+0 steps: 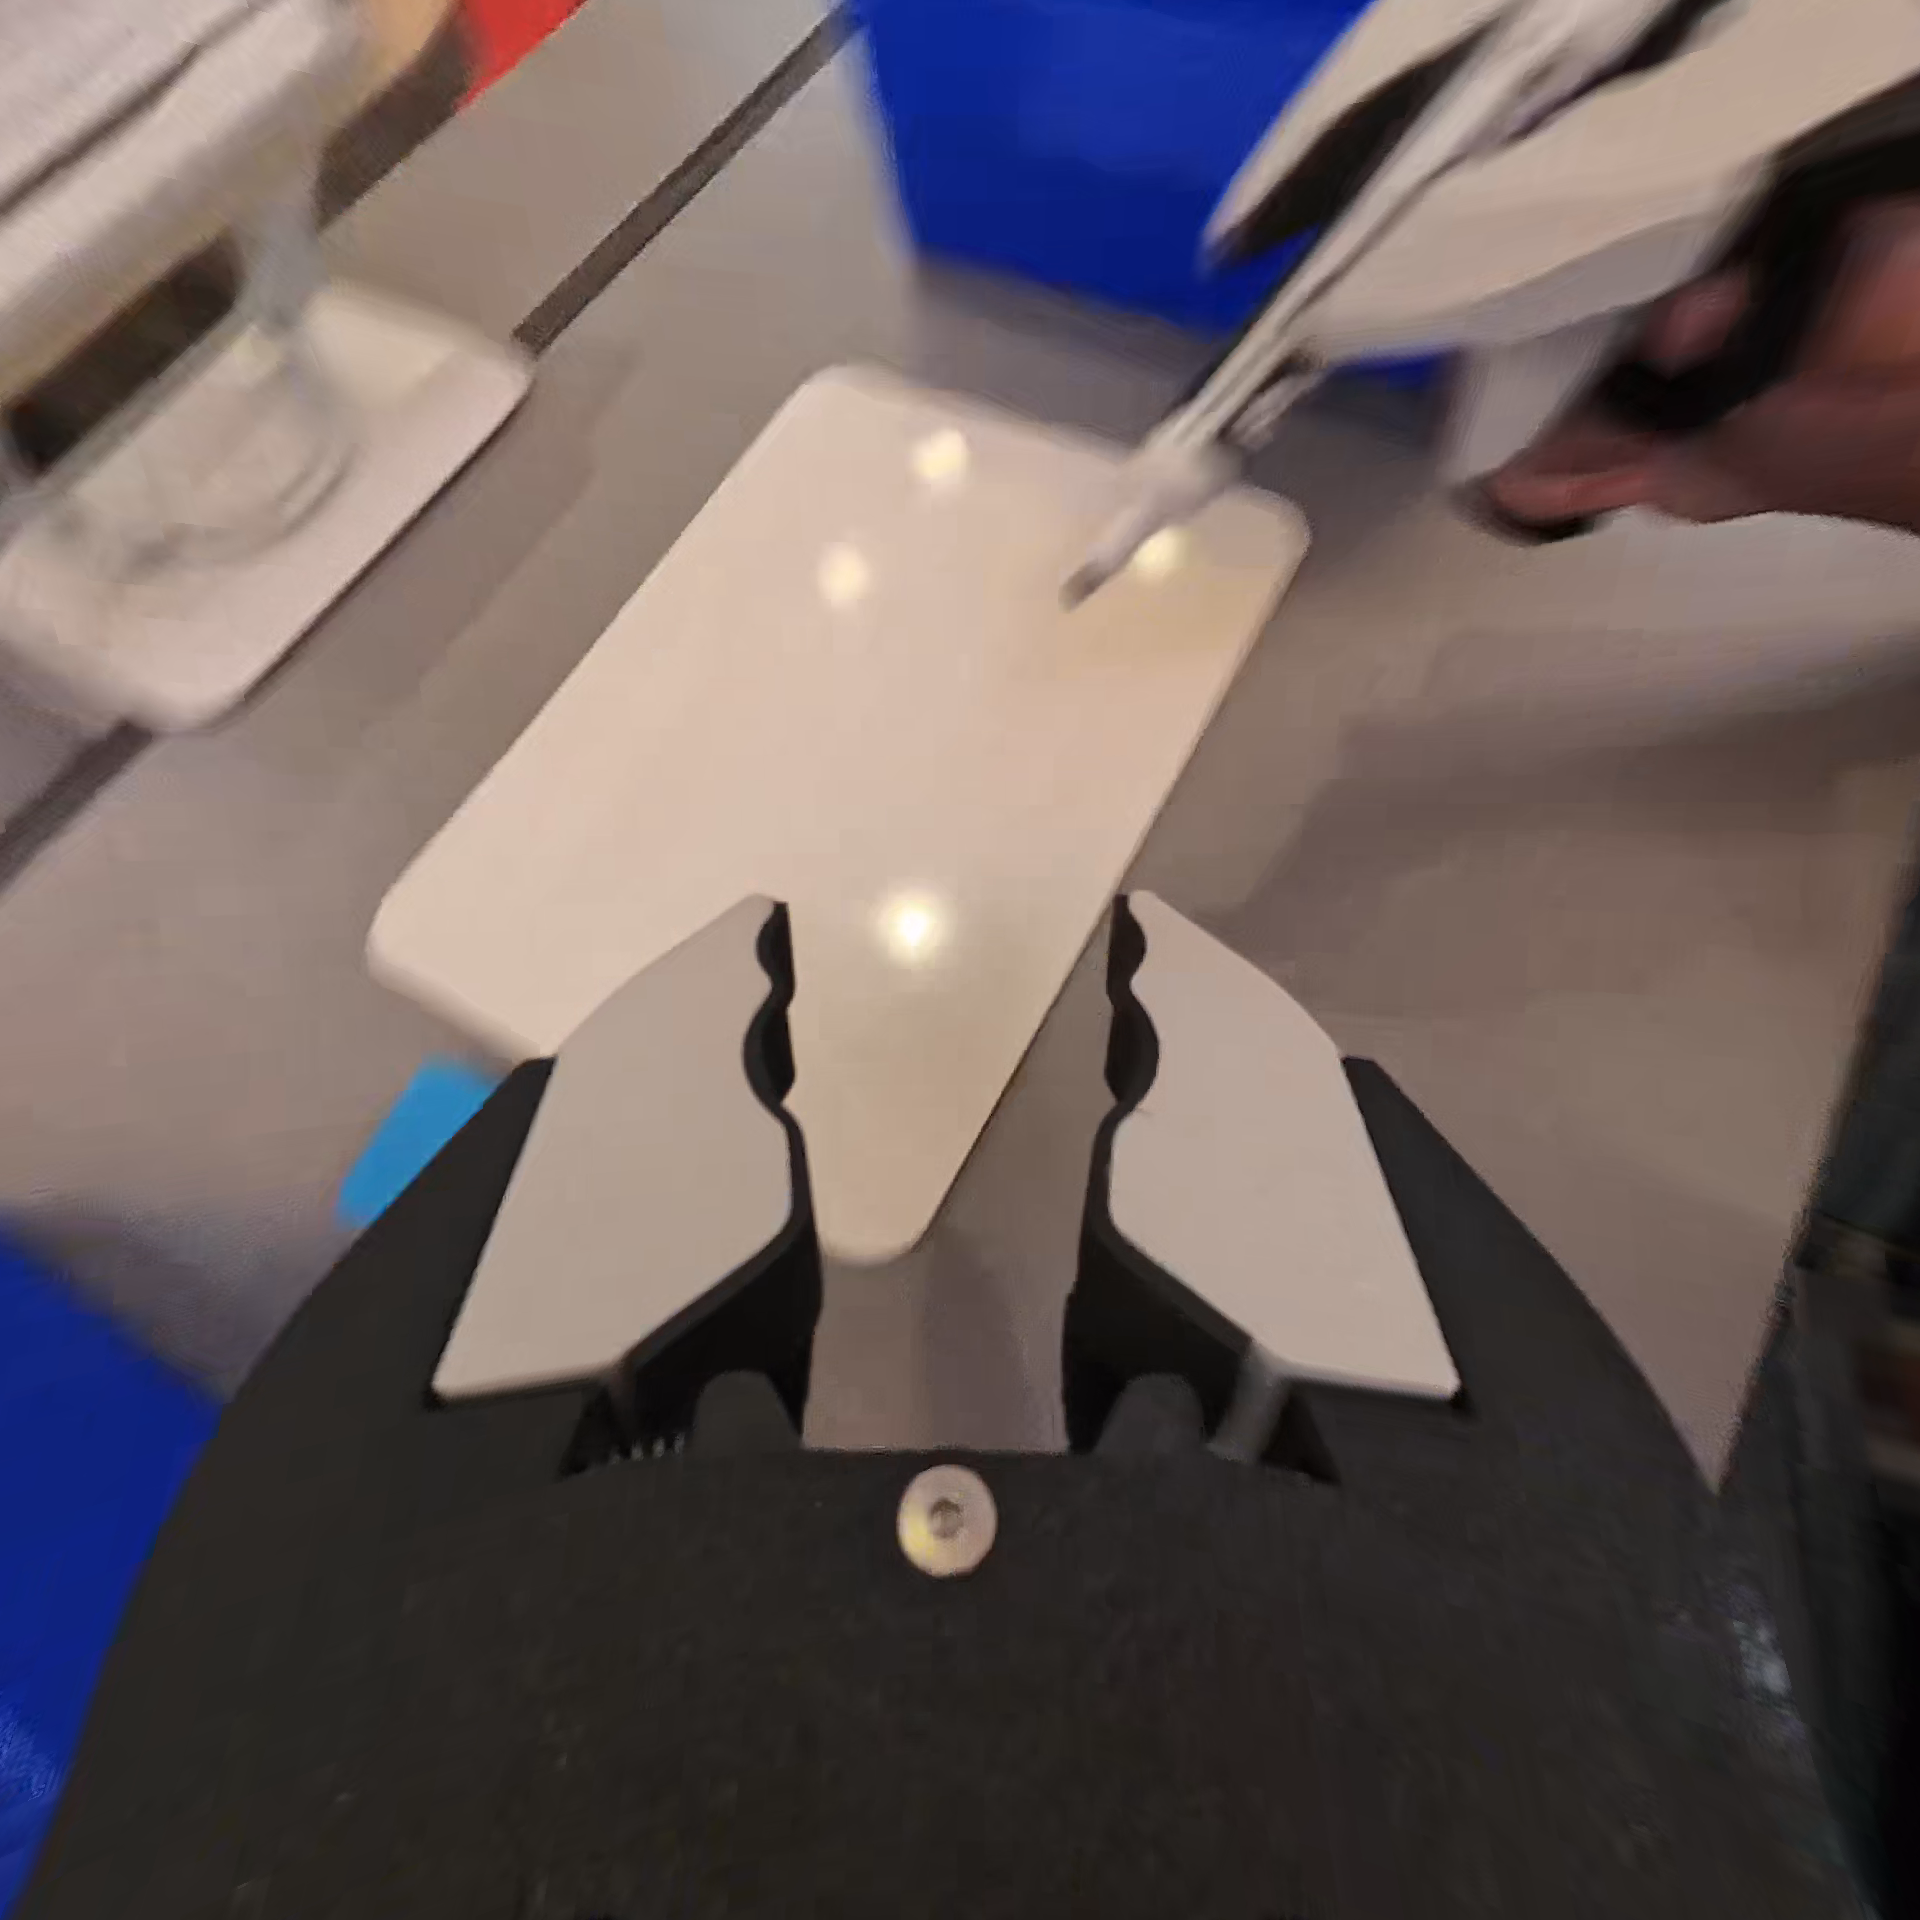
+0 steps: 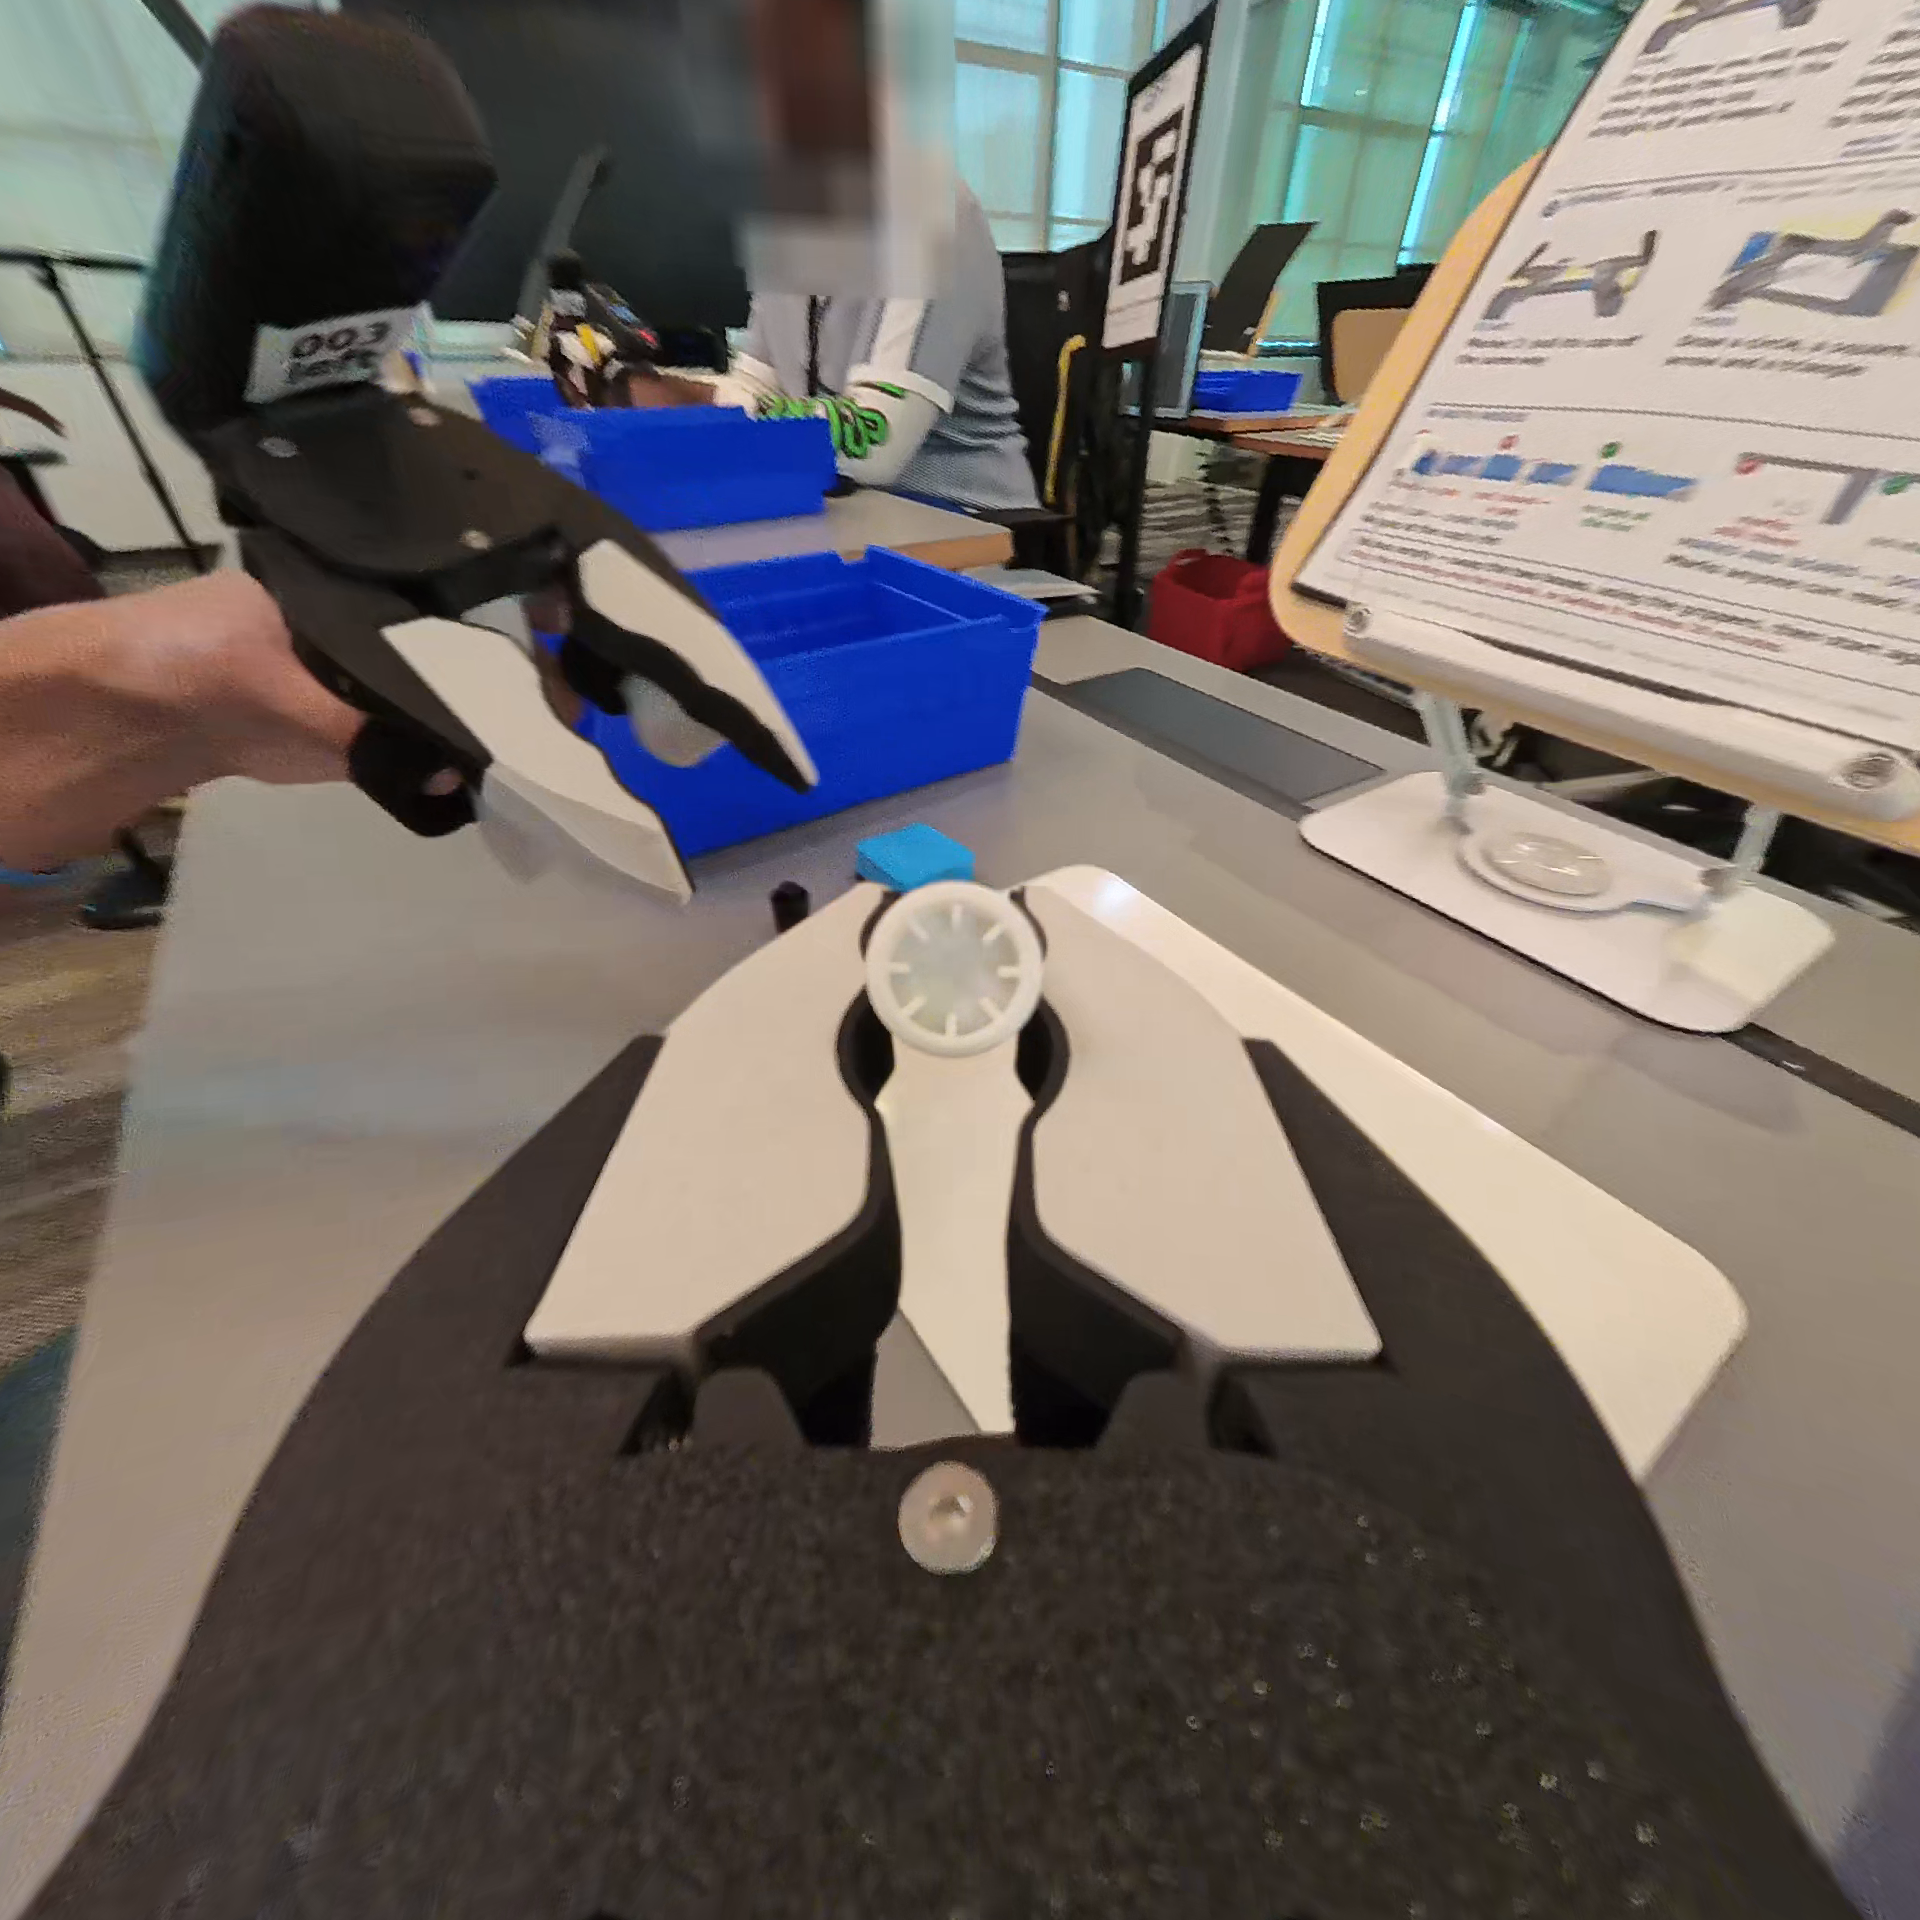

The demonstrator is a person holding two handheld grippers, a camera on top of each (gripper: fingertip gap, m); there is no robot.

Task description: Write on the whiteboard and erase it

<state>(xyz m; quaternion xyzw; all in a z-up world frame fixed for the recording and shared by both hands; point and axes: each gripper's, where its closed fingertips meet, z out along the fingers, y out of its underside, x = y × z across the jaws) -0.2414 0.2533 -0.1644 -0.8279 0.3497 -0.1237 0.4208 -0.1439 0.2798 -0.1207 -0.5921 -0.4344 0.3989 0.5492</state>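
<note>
A: Left wrist view is showing your left gripper (image 1: 940, 935) hovering low over the near end of the whiteboard (image 1: 831, 748), its jaws standing apart with nothing between them. Where is your right gripper sitting?

B: Your right gripper (image 1: 1226, 416) is coming in from the upper right of that view, tilted down toward the board's far end, with your hand (image 1: 1704, 436) wrapped around its grip. Its jaws are clamping a white marker (image 1: 1153, 509).

A: Which way is the marker pointing?

B: Its long axis is running along the jaws, slanting down and to the left, and its dark tip is sitting at or just above the board's far right corner; the blur is keeping me from telling whether it is touching. In the right wrist view you are looking at the marker's round butt end (image 2: 951, 985) between the closed jaws.

A: And the whiteboard itself?

B: It is lying flat on the grey tabletop (image 1: 1455, 831), its long axis running away from your left gripper toward the upper right. A blue eraser (image 2: 914, 854) and a small black cap (image 2: 790, 896) are resting on the tabletop beyond your right gripper, near a blue bin (image 2: 873, 686).
</note>
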